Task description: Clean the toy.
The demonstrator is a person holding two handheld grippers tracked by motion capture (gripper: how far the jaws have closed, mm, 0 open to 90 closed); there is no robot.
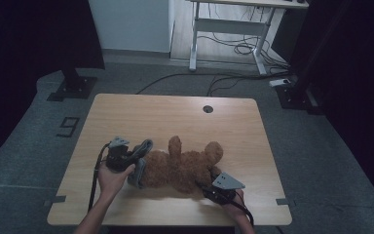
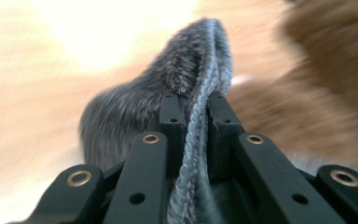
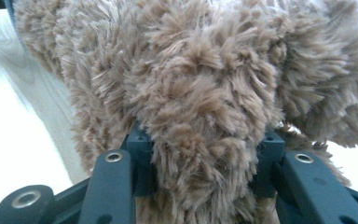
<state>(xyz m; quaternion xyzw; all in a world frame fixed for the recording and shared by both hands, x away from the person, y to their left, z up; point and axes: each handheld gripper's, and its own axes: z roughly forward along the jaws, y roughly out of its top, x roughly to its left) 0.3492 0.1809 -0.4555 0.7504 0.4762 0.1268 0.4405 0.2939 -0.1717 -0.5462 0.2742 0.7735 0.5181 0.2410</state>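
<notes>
At the near edge of the wooden table [image 1: 126,109], two forearms are seen coming in from the bottom of the high view, each hand carrying a black gripper. The right gripper [image 1: 208,187] is held low at the near right side, and its jaws are closed on a thick plush limb of the brown teddy bear [image 1: 182,165]; in the right gripper view the curly brown fur [image 3: 200,116] is squeezed between the two black jaws, which stay quite far apart because the limb is bulky. The left gripper [image 1: 135,155] is held at the near left side, just beside the bear's lower body. Its jaws are almost fully closed, and the knitted edge of a grey fuzzy garment [image 2: 200,93] is pinched between them, as is shown in the left gripper view; the rest of this grey piece [image 1: 141,163] is wrapped around the left end of the bear. The bear itself is laid on its back across the near middle of the table, with the head toward the right and one arm raised toward the far side. Further away, a small round grommet [image 1: 208,108] is set near the far edge of the tabletop. Behind the table, a white desk frame [image 1: 229,27] and loose cables [image 1: 238,48] are seen on the grey floor.
</notes>
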